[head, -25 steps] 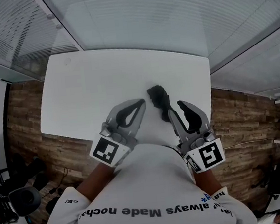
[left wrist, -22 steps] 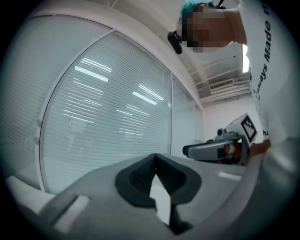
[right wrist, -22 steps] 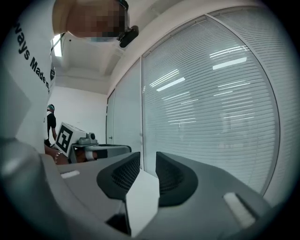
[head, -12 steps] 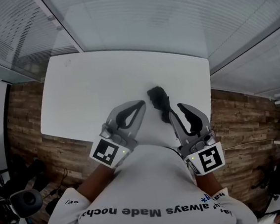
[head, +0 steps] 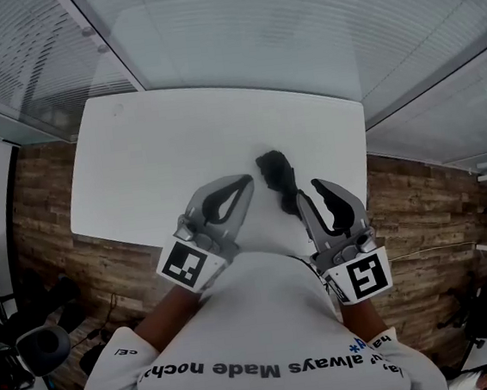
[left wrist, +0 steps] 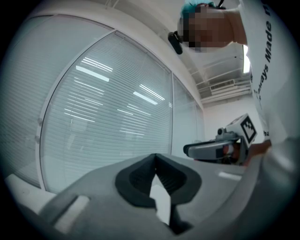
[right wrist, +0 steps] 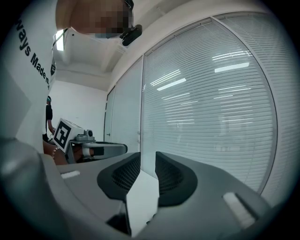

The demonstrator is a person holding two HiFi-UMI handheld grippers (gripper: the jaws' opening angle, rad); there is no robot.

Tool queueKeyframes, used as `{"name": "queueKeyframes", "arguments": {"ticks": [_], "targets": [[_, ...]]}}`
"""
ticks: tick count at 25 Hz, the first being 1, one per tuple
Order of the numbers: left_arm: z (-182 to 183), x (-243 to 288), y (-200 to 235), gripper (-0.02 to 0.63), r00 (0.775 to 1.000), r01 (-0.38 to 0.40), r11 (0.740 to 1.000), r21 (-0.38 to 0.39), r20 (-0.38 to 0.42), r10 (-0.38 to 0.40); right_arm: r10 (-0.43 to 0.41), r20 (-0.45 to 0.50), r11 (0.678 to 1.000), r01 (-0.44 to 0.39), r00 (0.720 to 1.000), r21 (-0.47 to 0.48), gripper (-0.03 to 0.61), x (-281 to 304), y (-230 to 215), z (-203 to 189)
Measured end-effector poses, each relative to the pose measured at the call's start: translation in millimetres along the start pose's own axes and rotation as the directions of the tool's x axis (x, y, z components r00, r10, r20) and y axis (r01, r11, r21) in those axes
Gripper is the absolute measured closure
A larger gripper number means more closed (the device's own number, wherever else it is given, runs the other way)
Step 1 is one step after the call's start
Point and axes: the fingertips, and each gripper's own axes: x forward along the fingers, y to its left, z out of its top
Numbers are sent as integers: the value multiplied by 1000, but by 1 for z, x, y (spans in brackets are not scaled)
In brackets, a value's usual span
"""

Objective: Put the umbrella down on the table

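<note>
A folded black umbrella [head: 275, 174] lies on the white table [head: 153, 156], near its front right part. My left gripper [head: 245, 181] hovers just left of the umbrella, jaws shut and empty, tips meeting in the left gripper view [left wrist: 155, 157]. My right gripper [head: 316, 185] sits just right of the umbrella's near end, apart from it, its jaws drawn together with nothing between them [right wrist: 147, 154]. Both grippers point level toward the glass wall. The umbrella is in neither gripper view.
A glass wall with blinds [head: 295, 28] runs right behind the table's far edge. Wooden floor [head: 426, 205] shows on both sides of the table. An office chair [head: 35, 350] stands at the lower left. The person's white shirt [head: 267, 334] hides the table's near edge.
The right gripper's jaws have closed a last small bit. Both hands and the umbrella stay where they were.
</note>
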Motion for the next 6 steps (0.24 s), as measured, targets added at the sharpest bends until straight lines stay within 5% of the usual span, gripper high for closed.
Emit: {"name": "queueKeyframes", "arguments": {"ticks": [6], "targets": [[1,3,1,611,1000,-4,1000,-8,9,4,-12,1,1000,12,1000,10,477,1,-6,-1]]}}
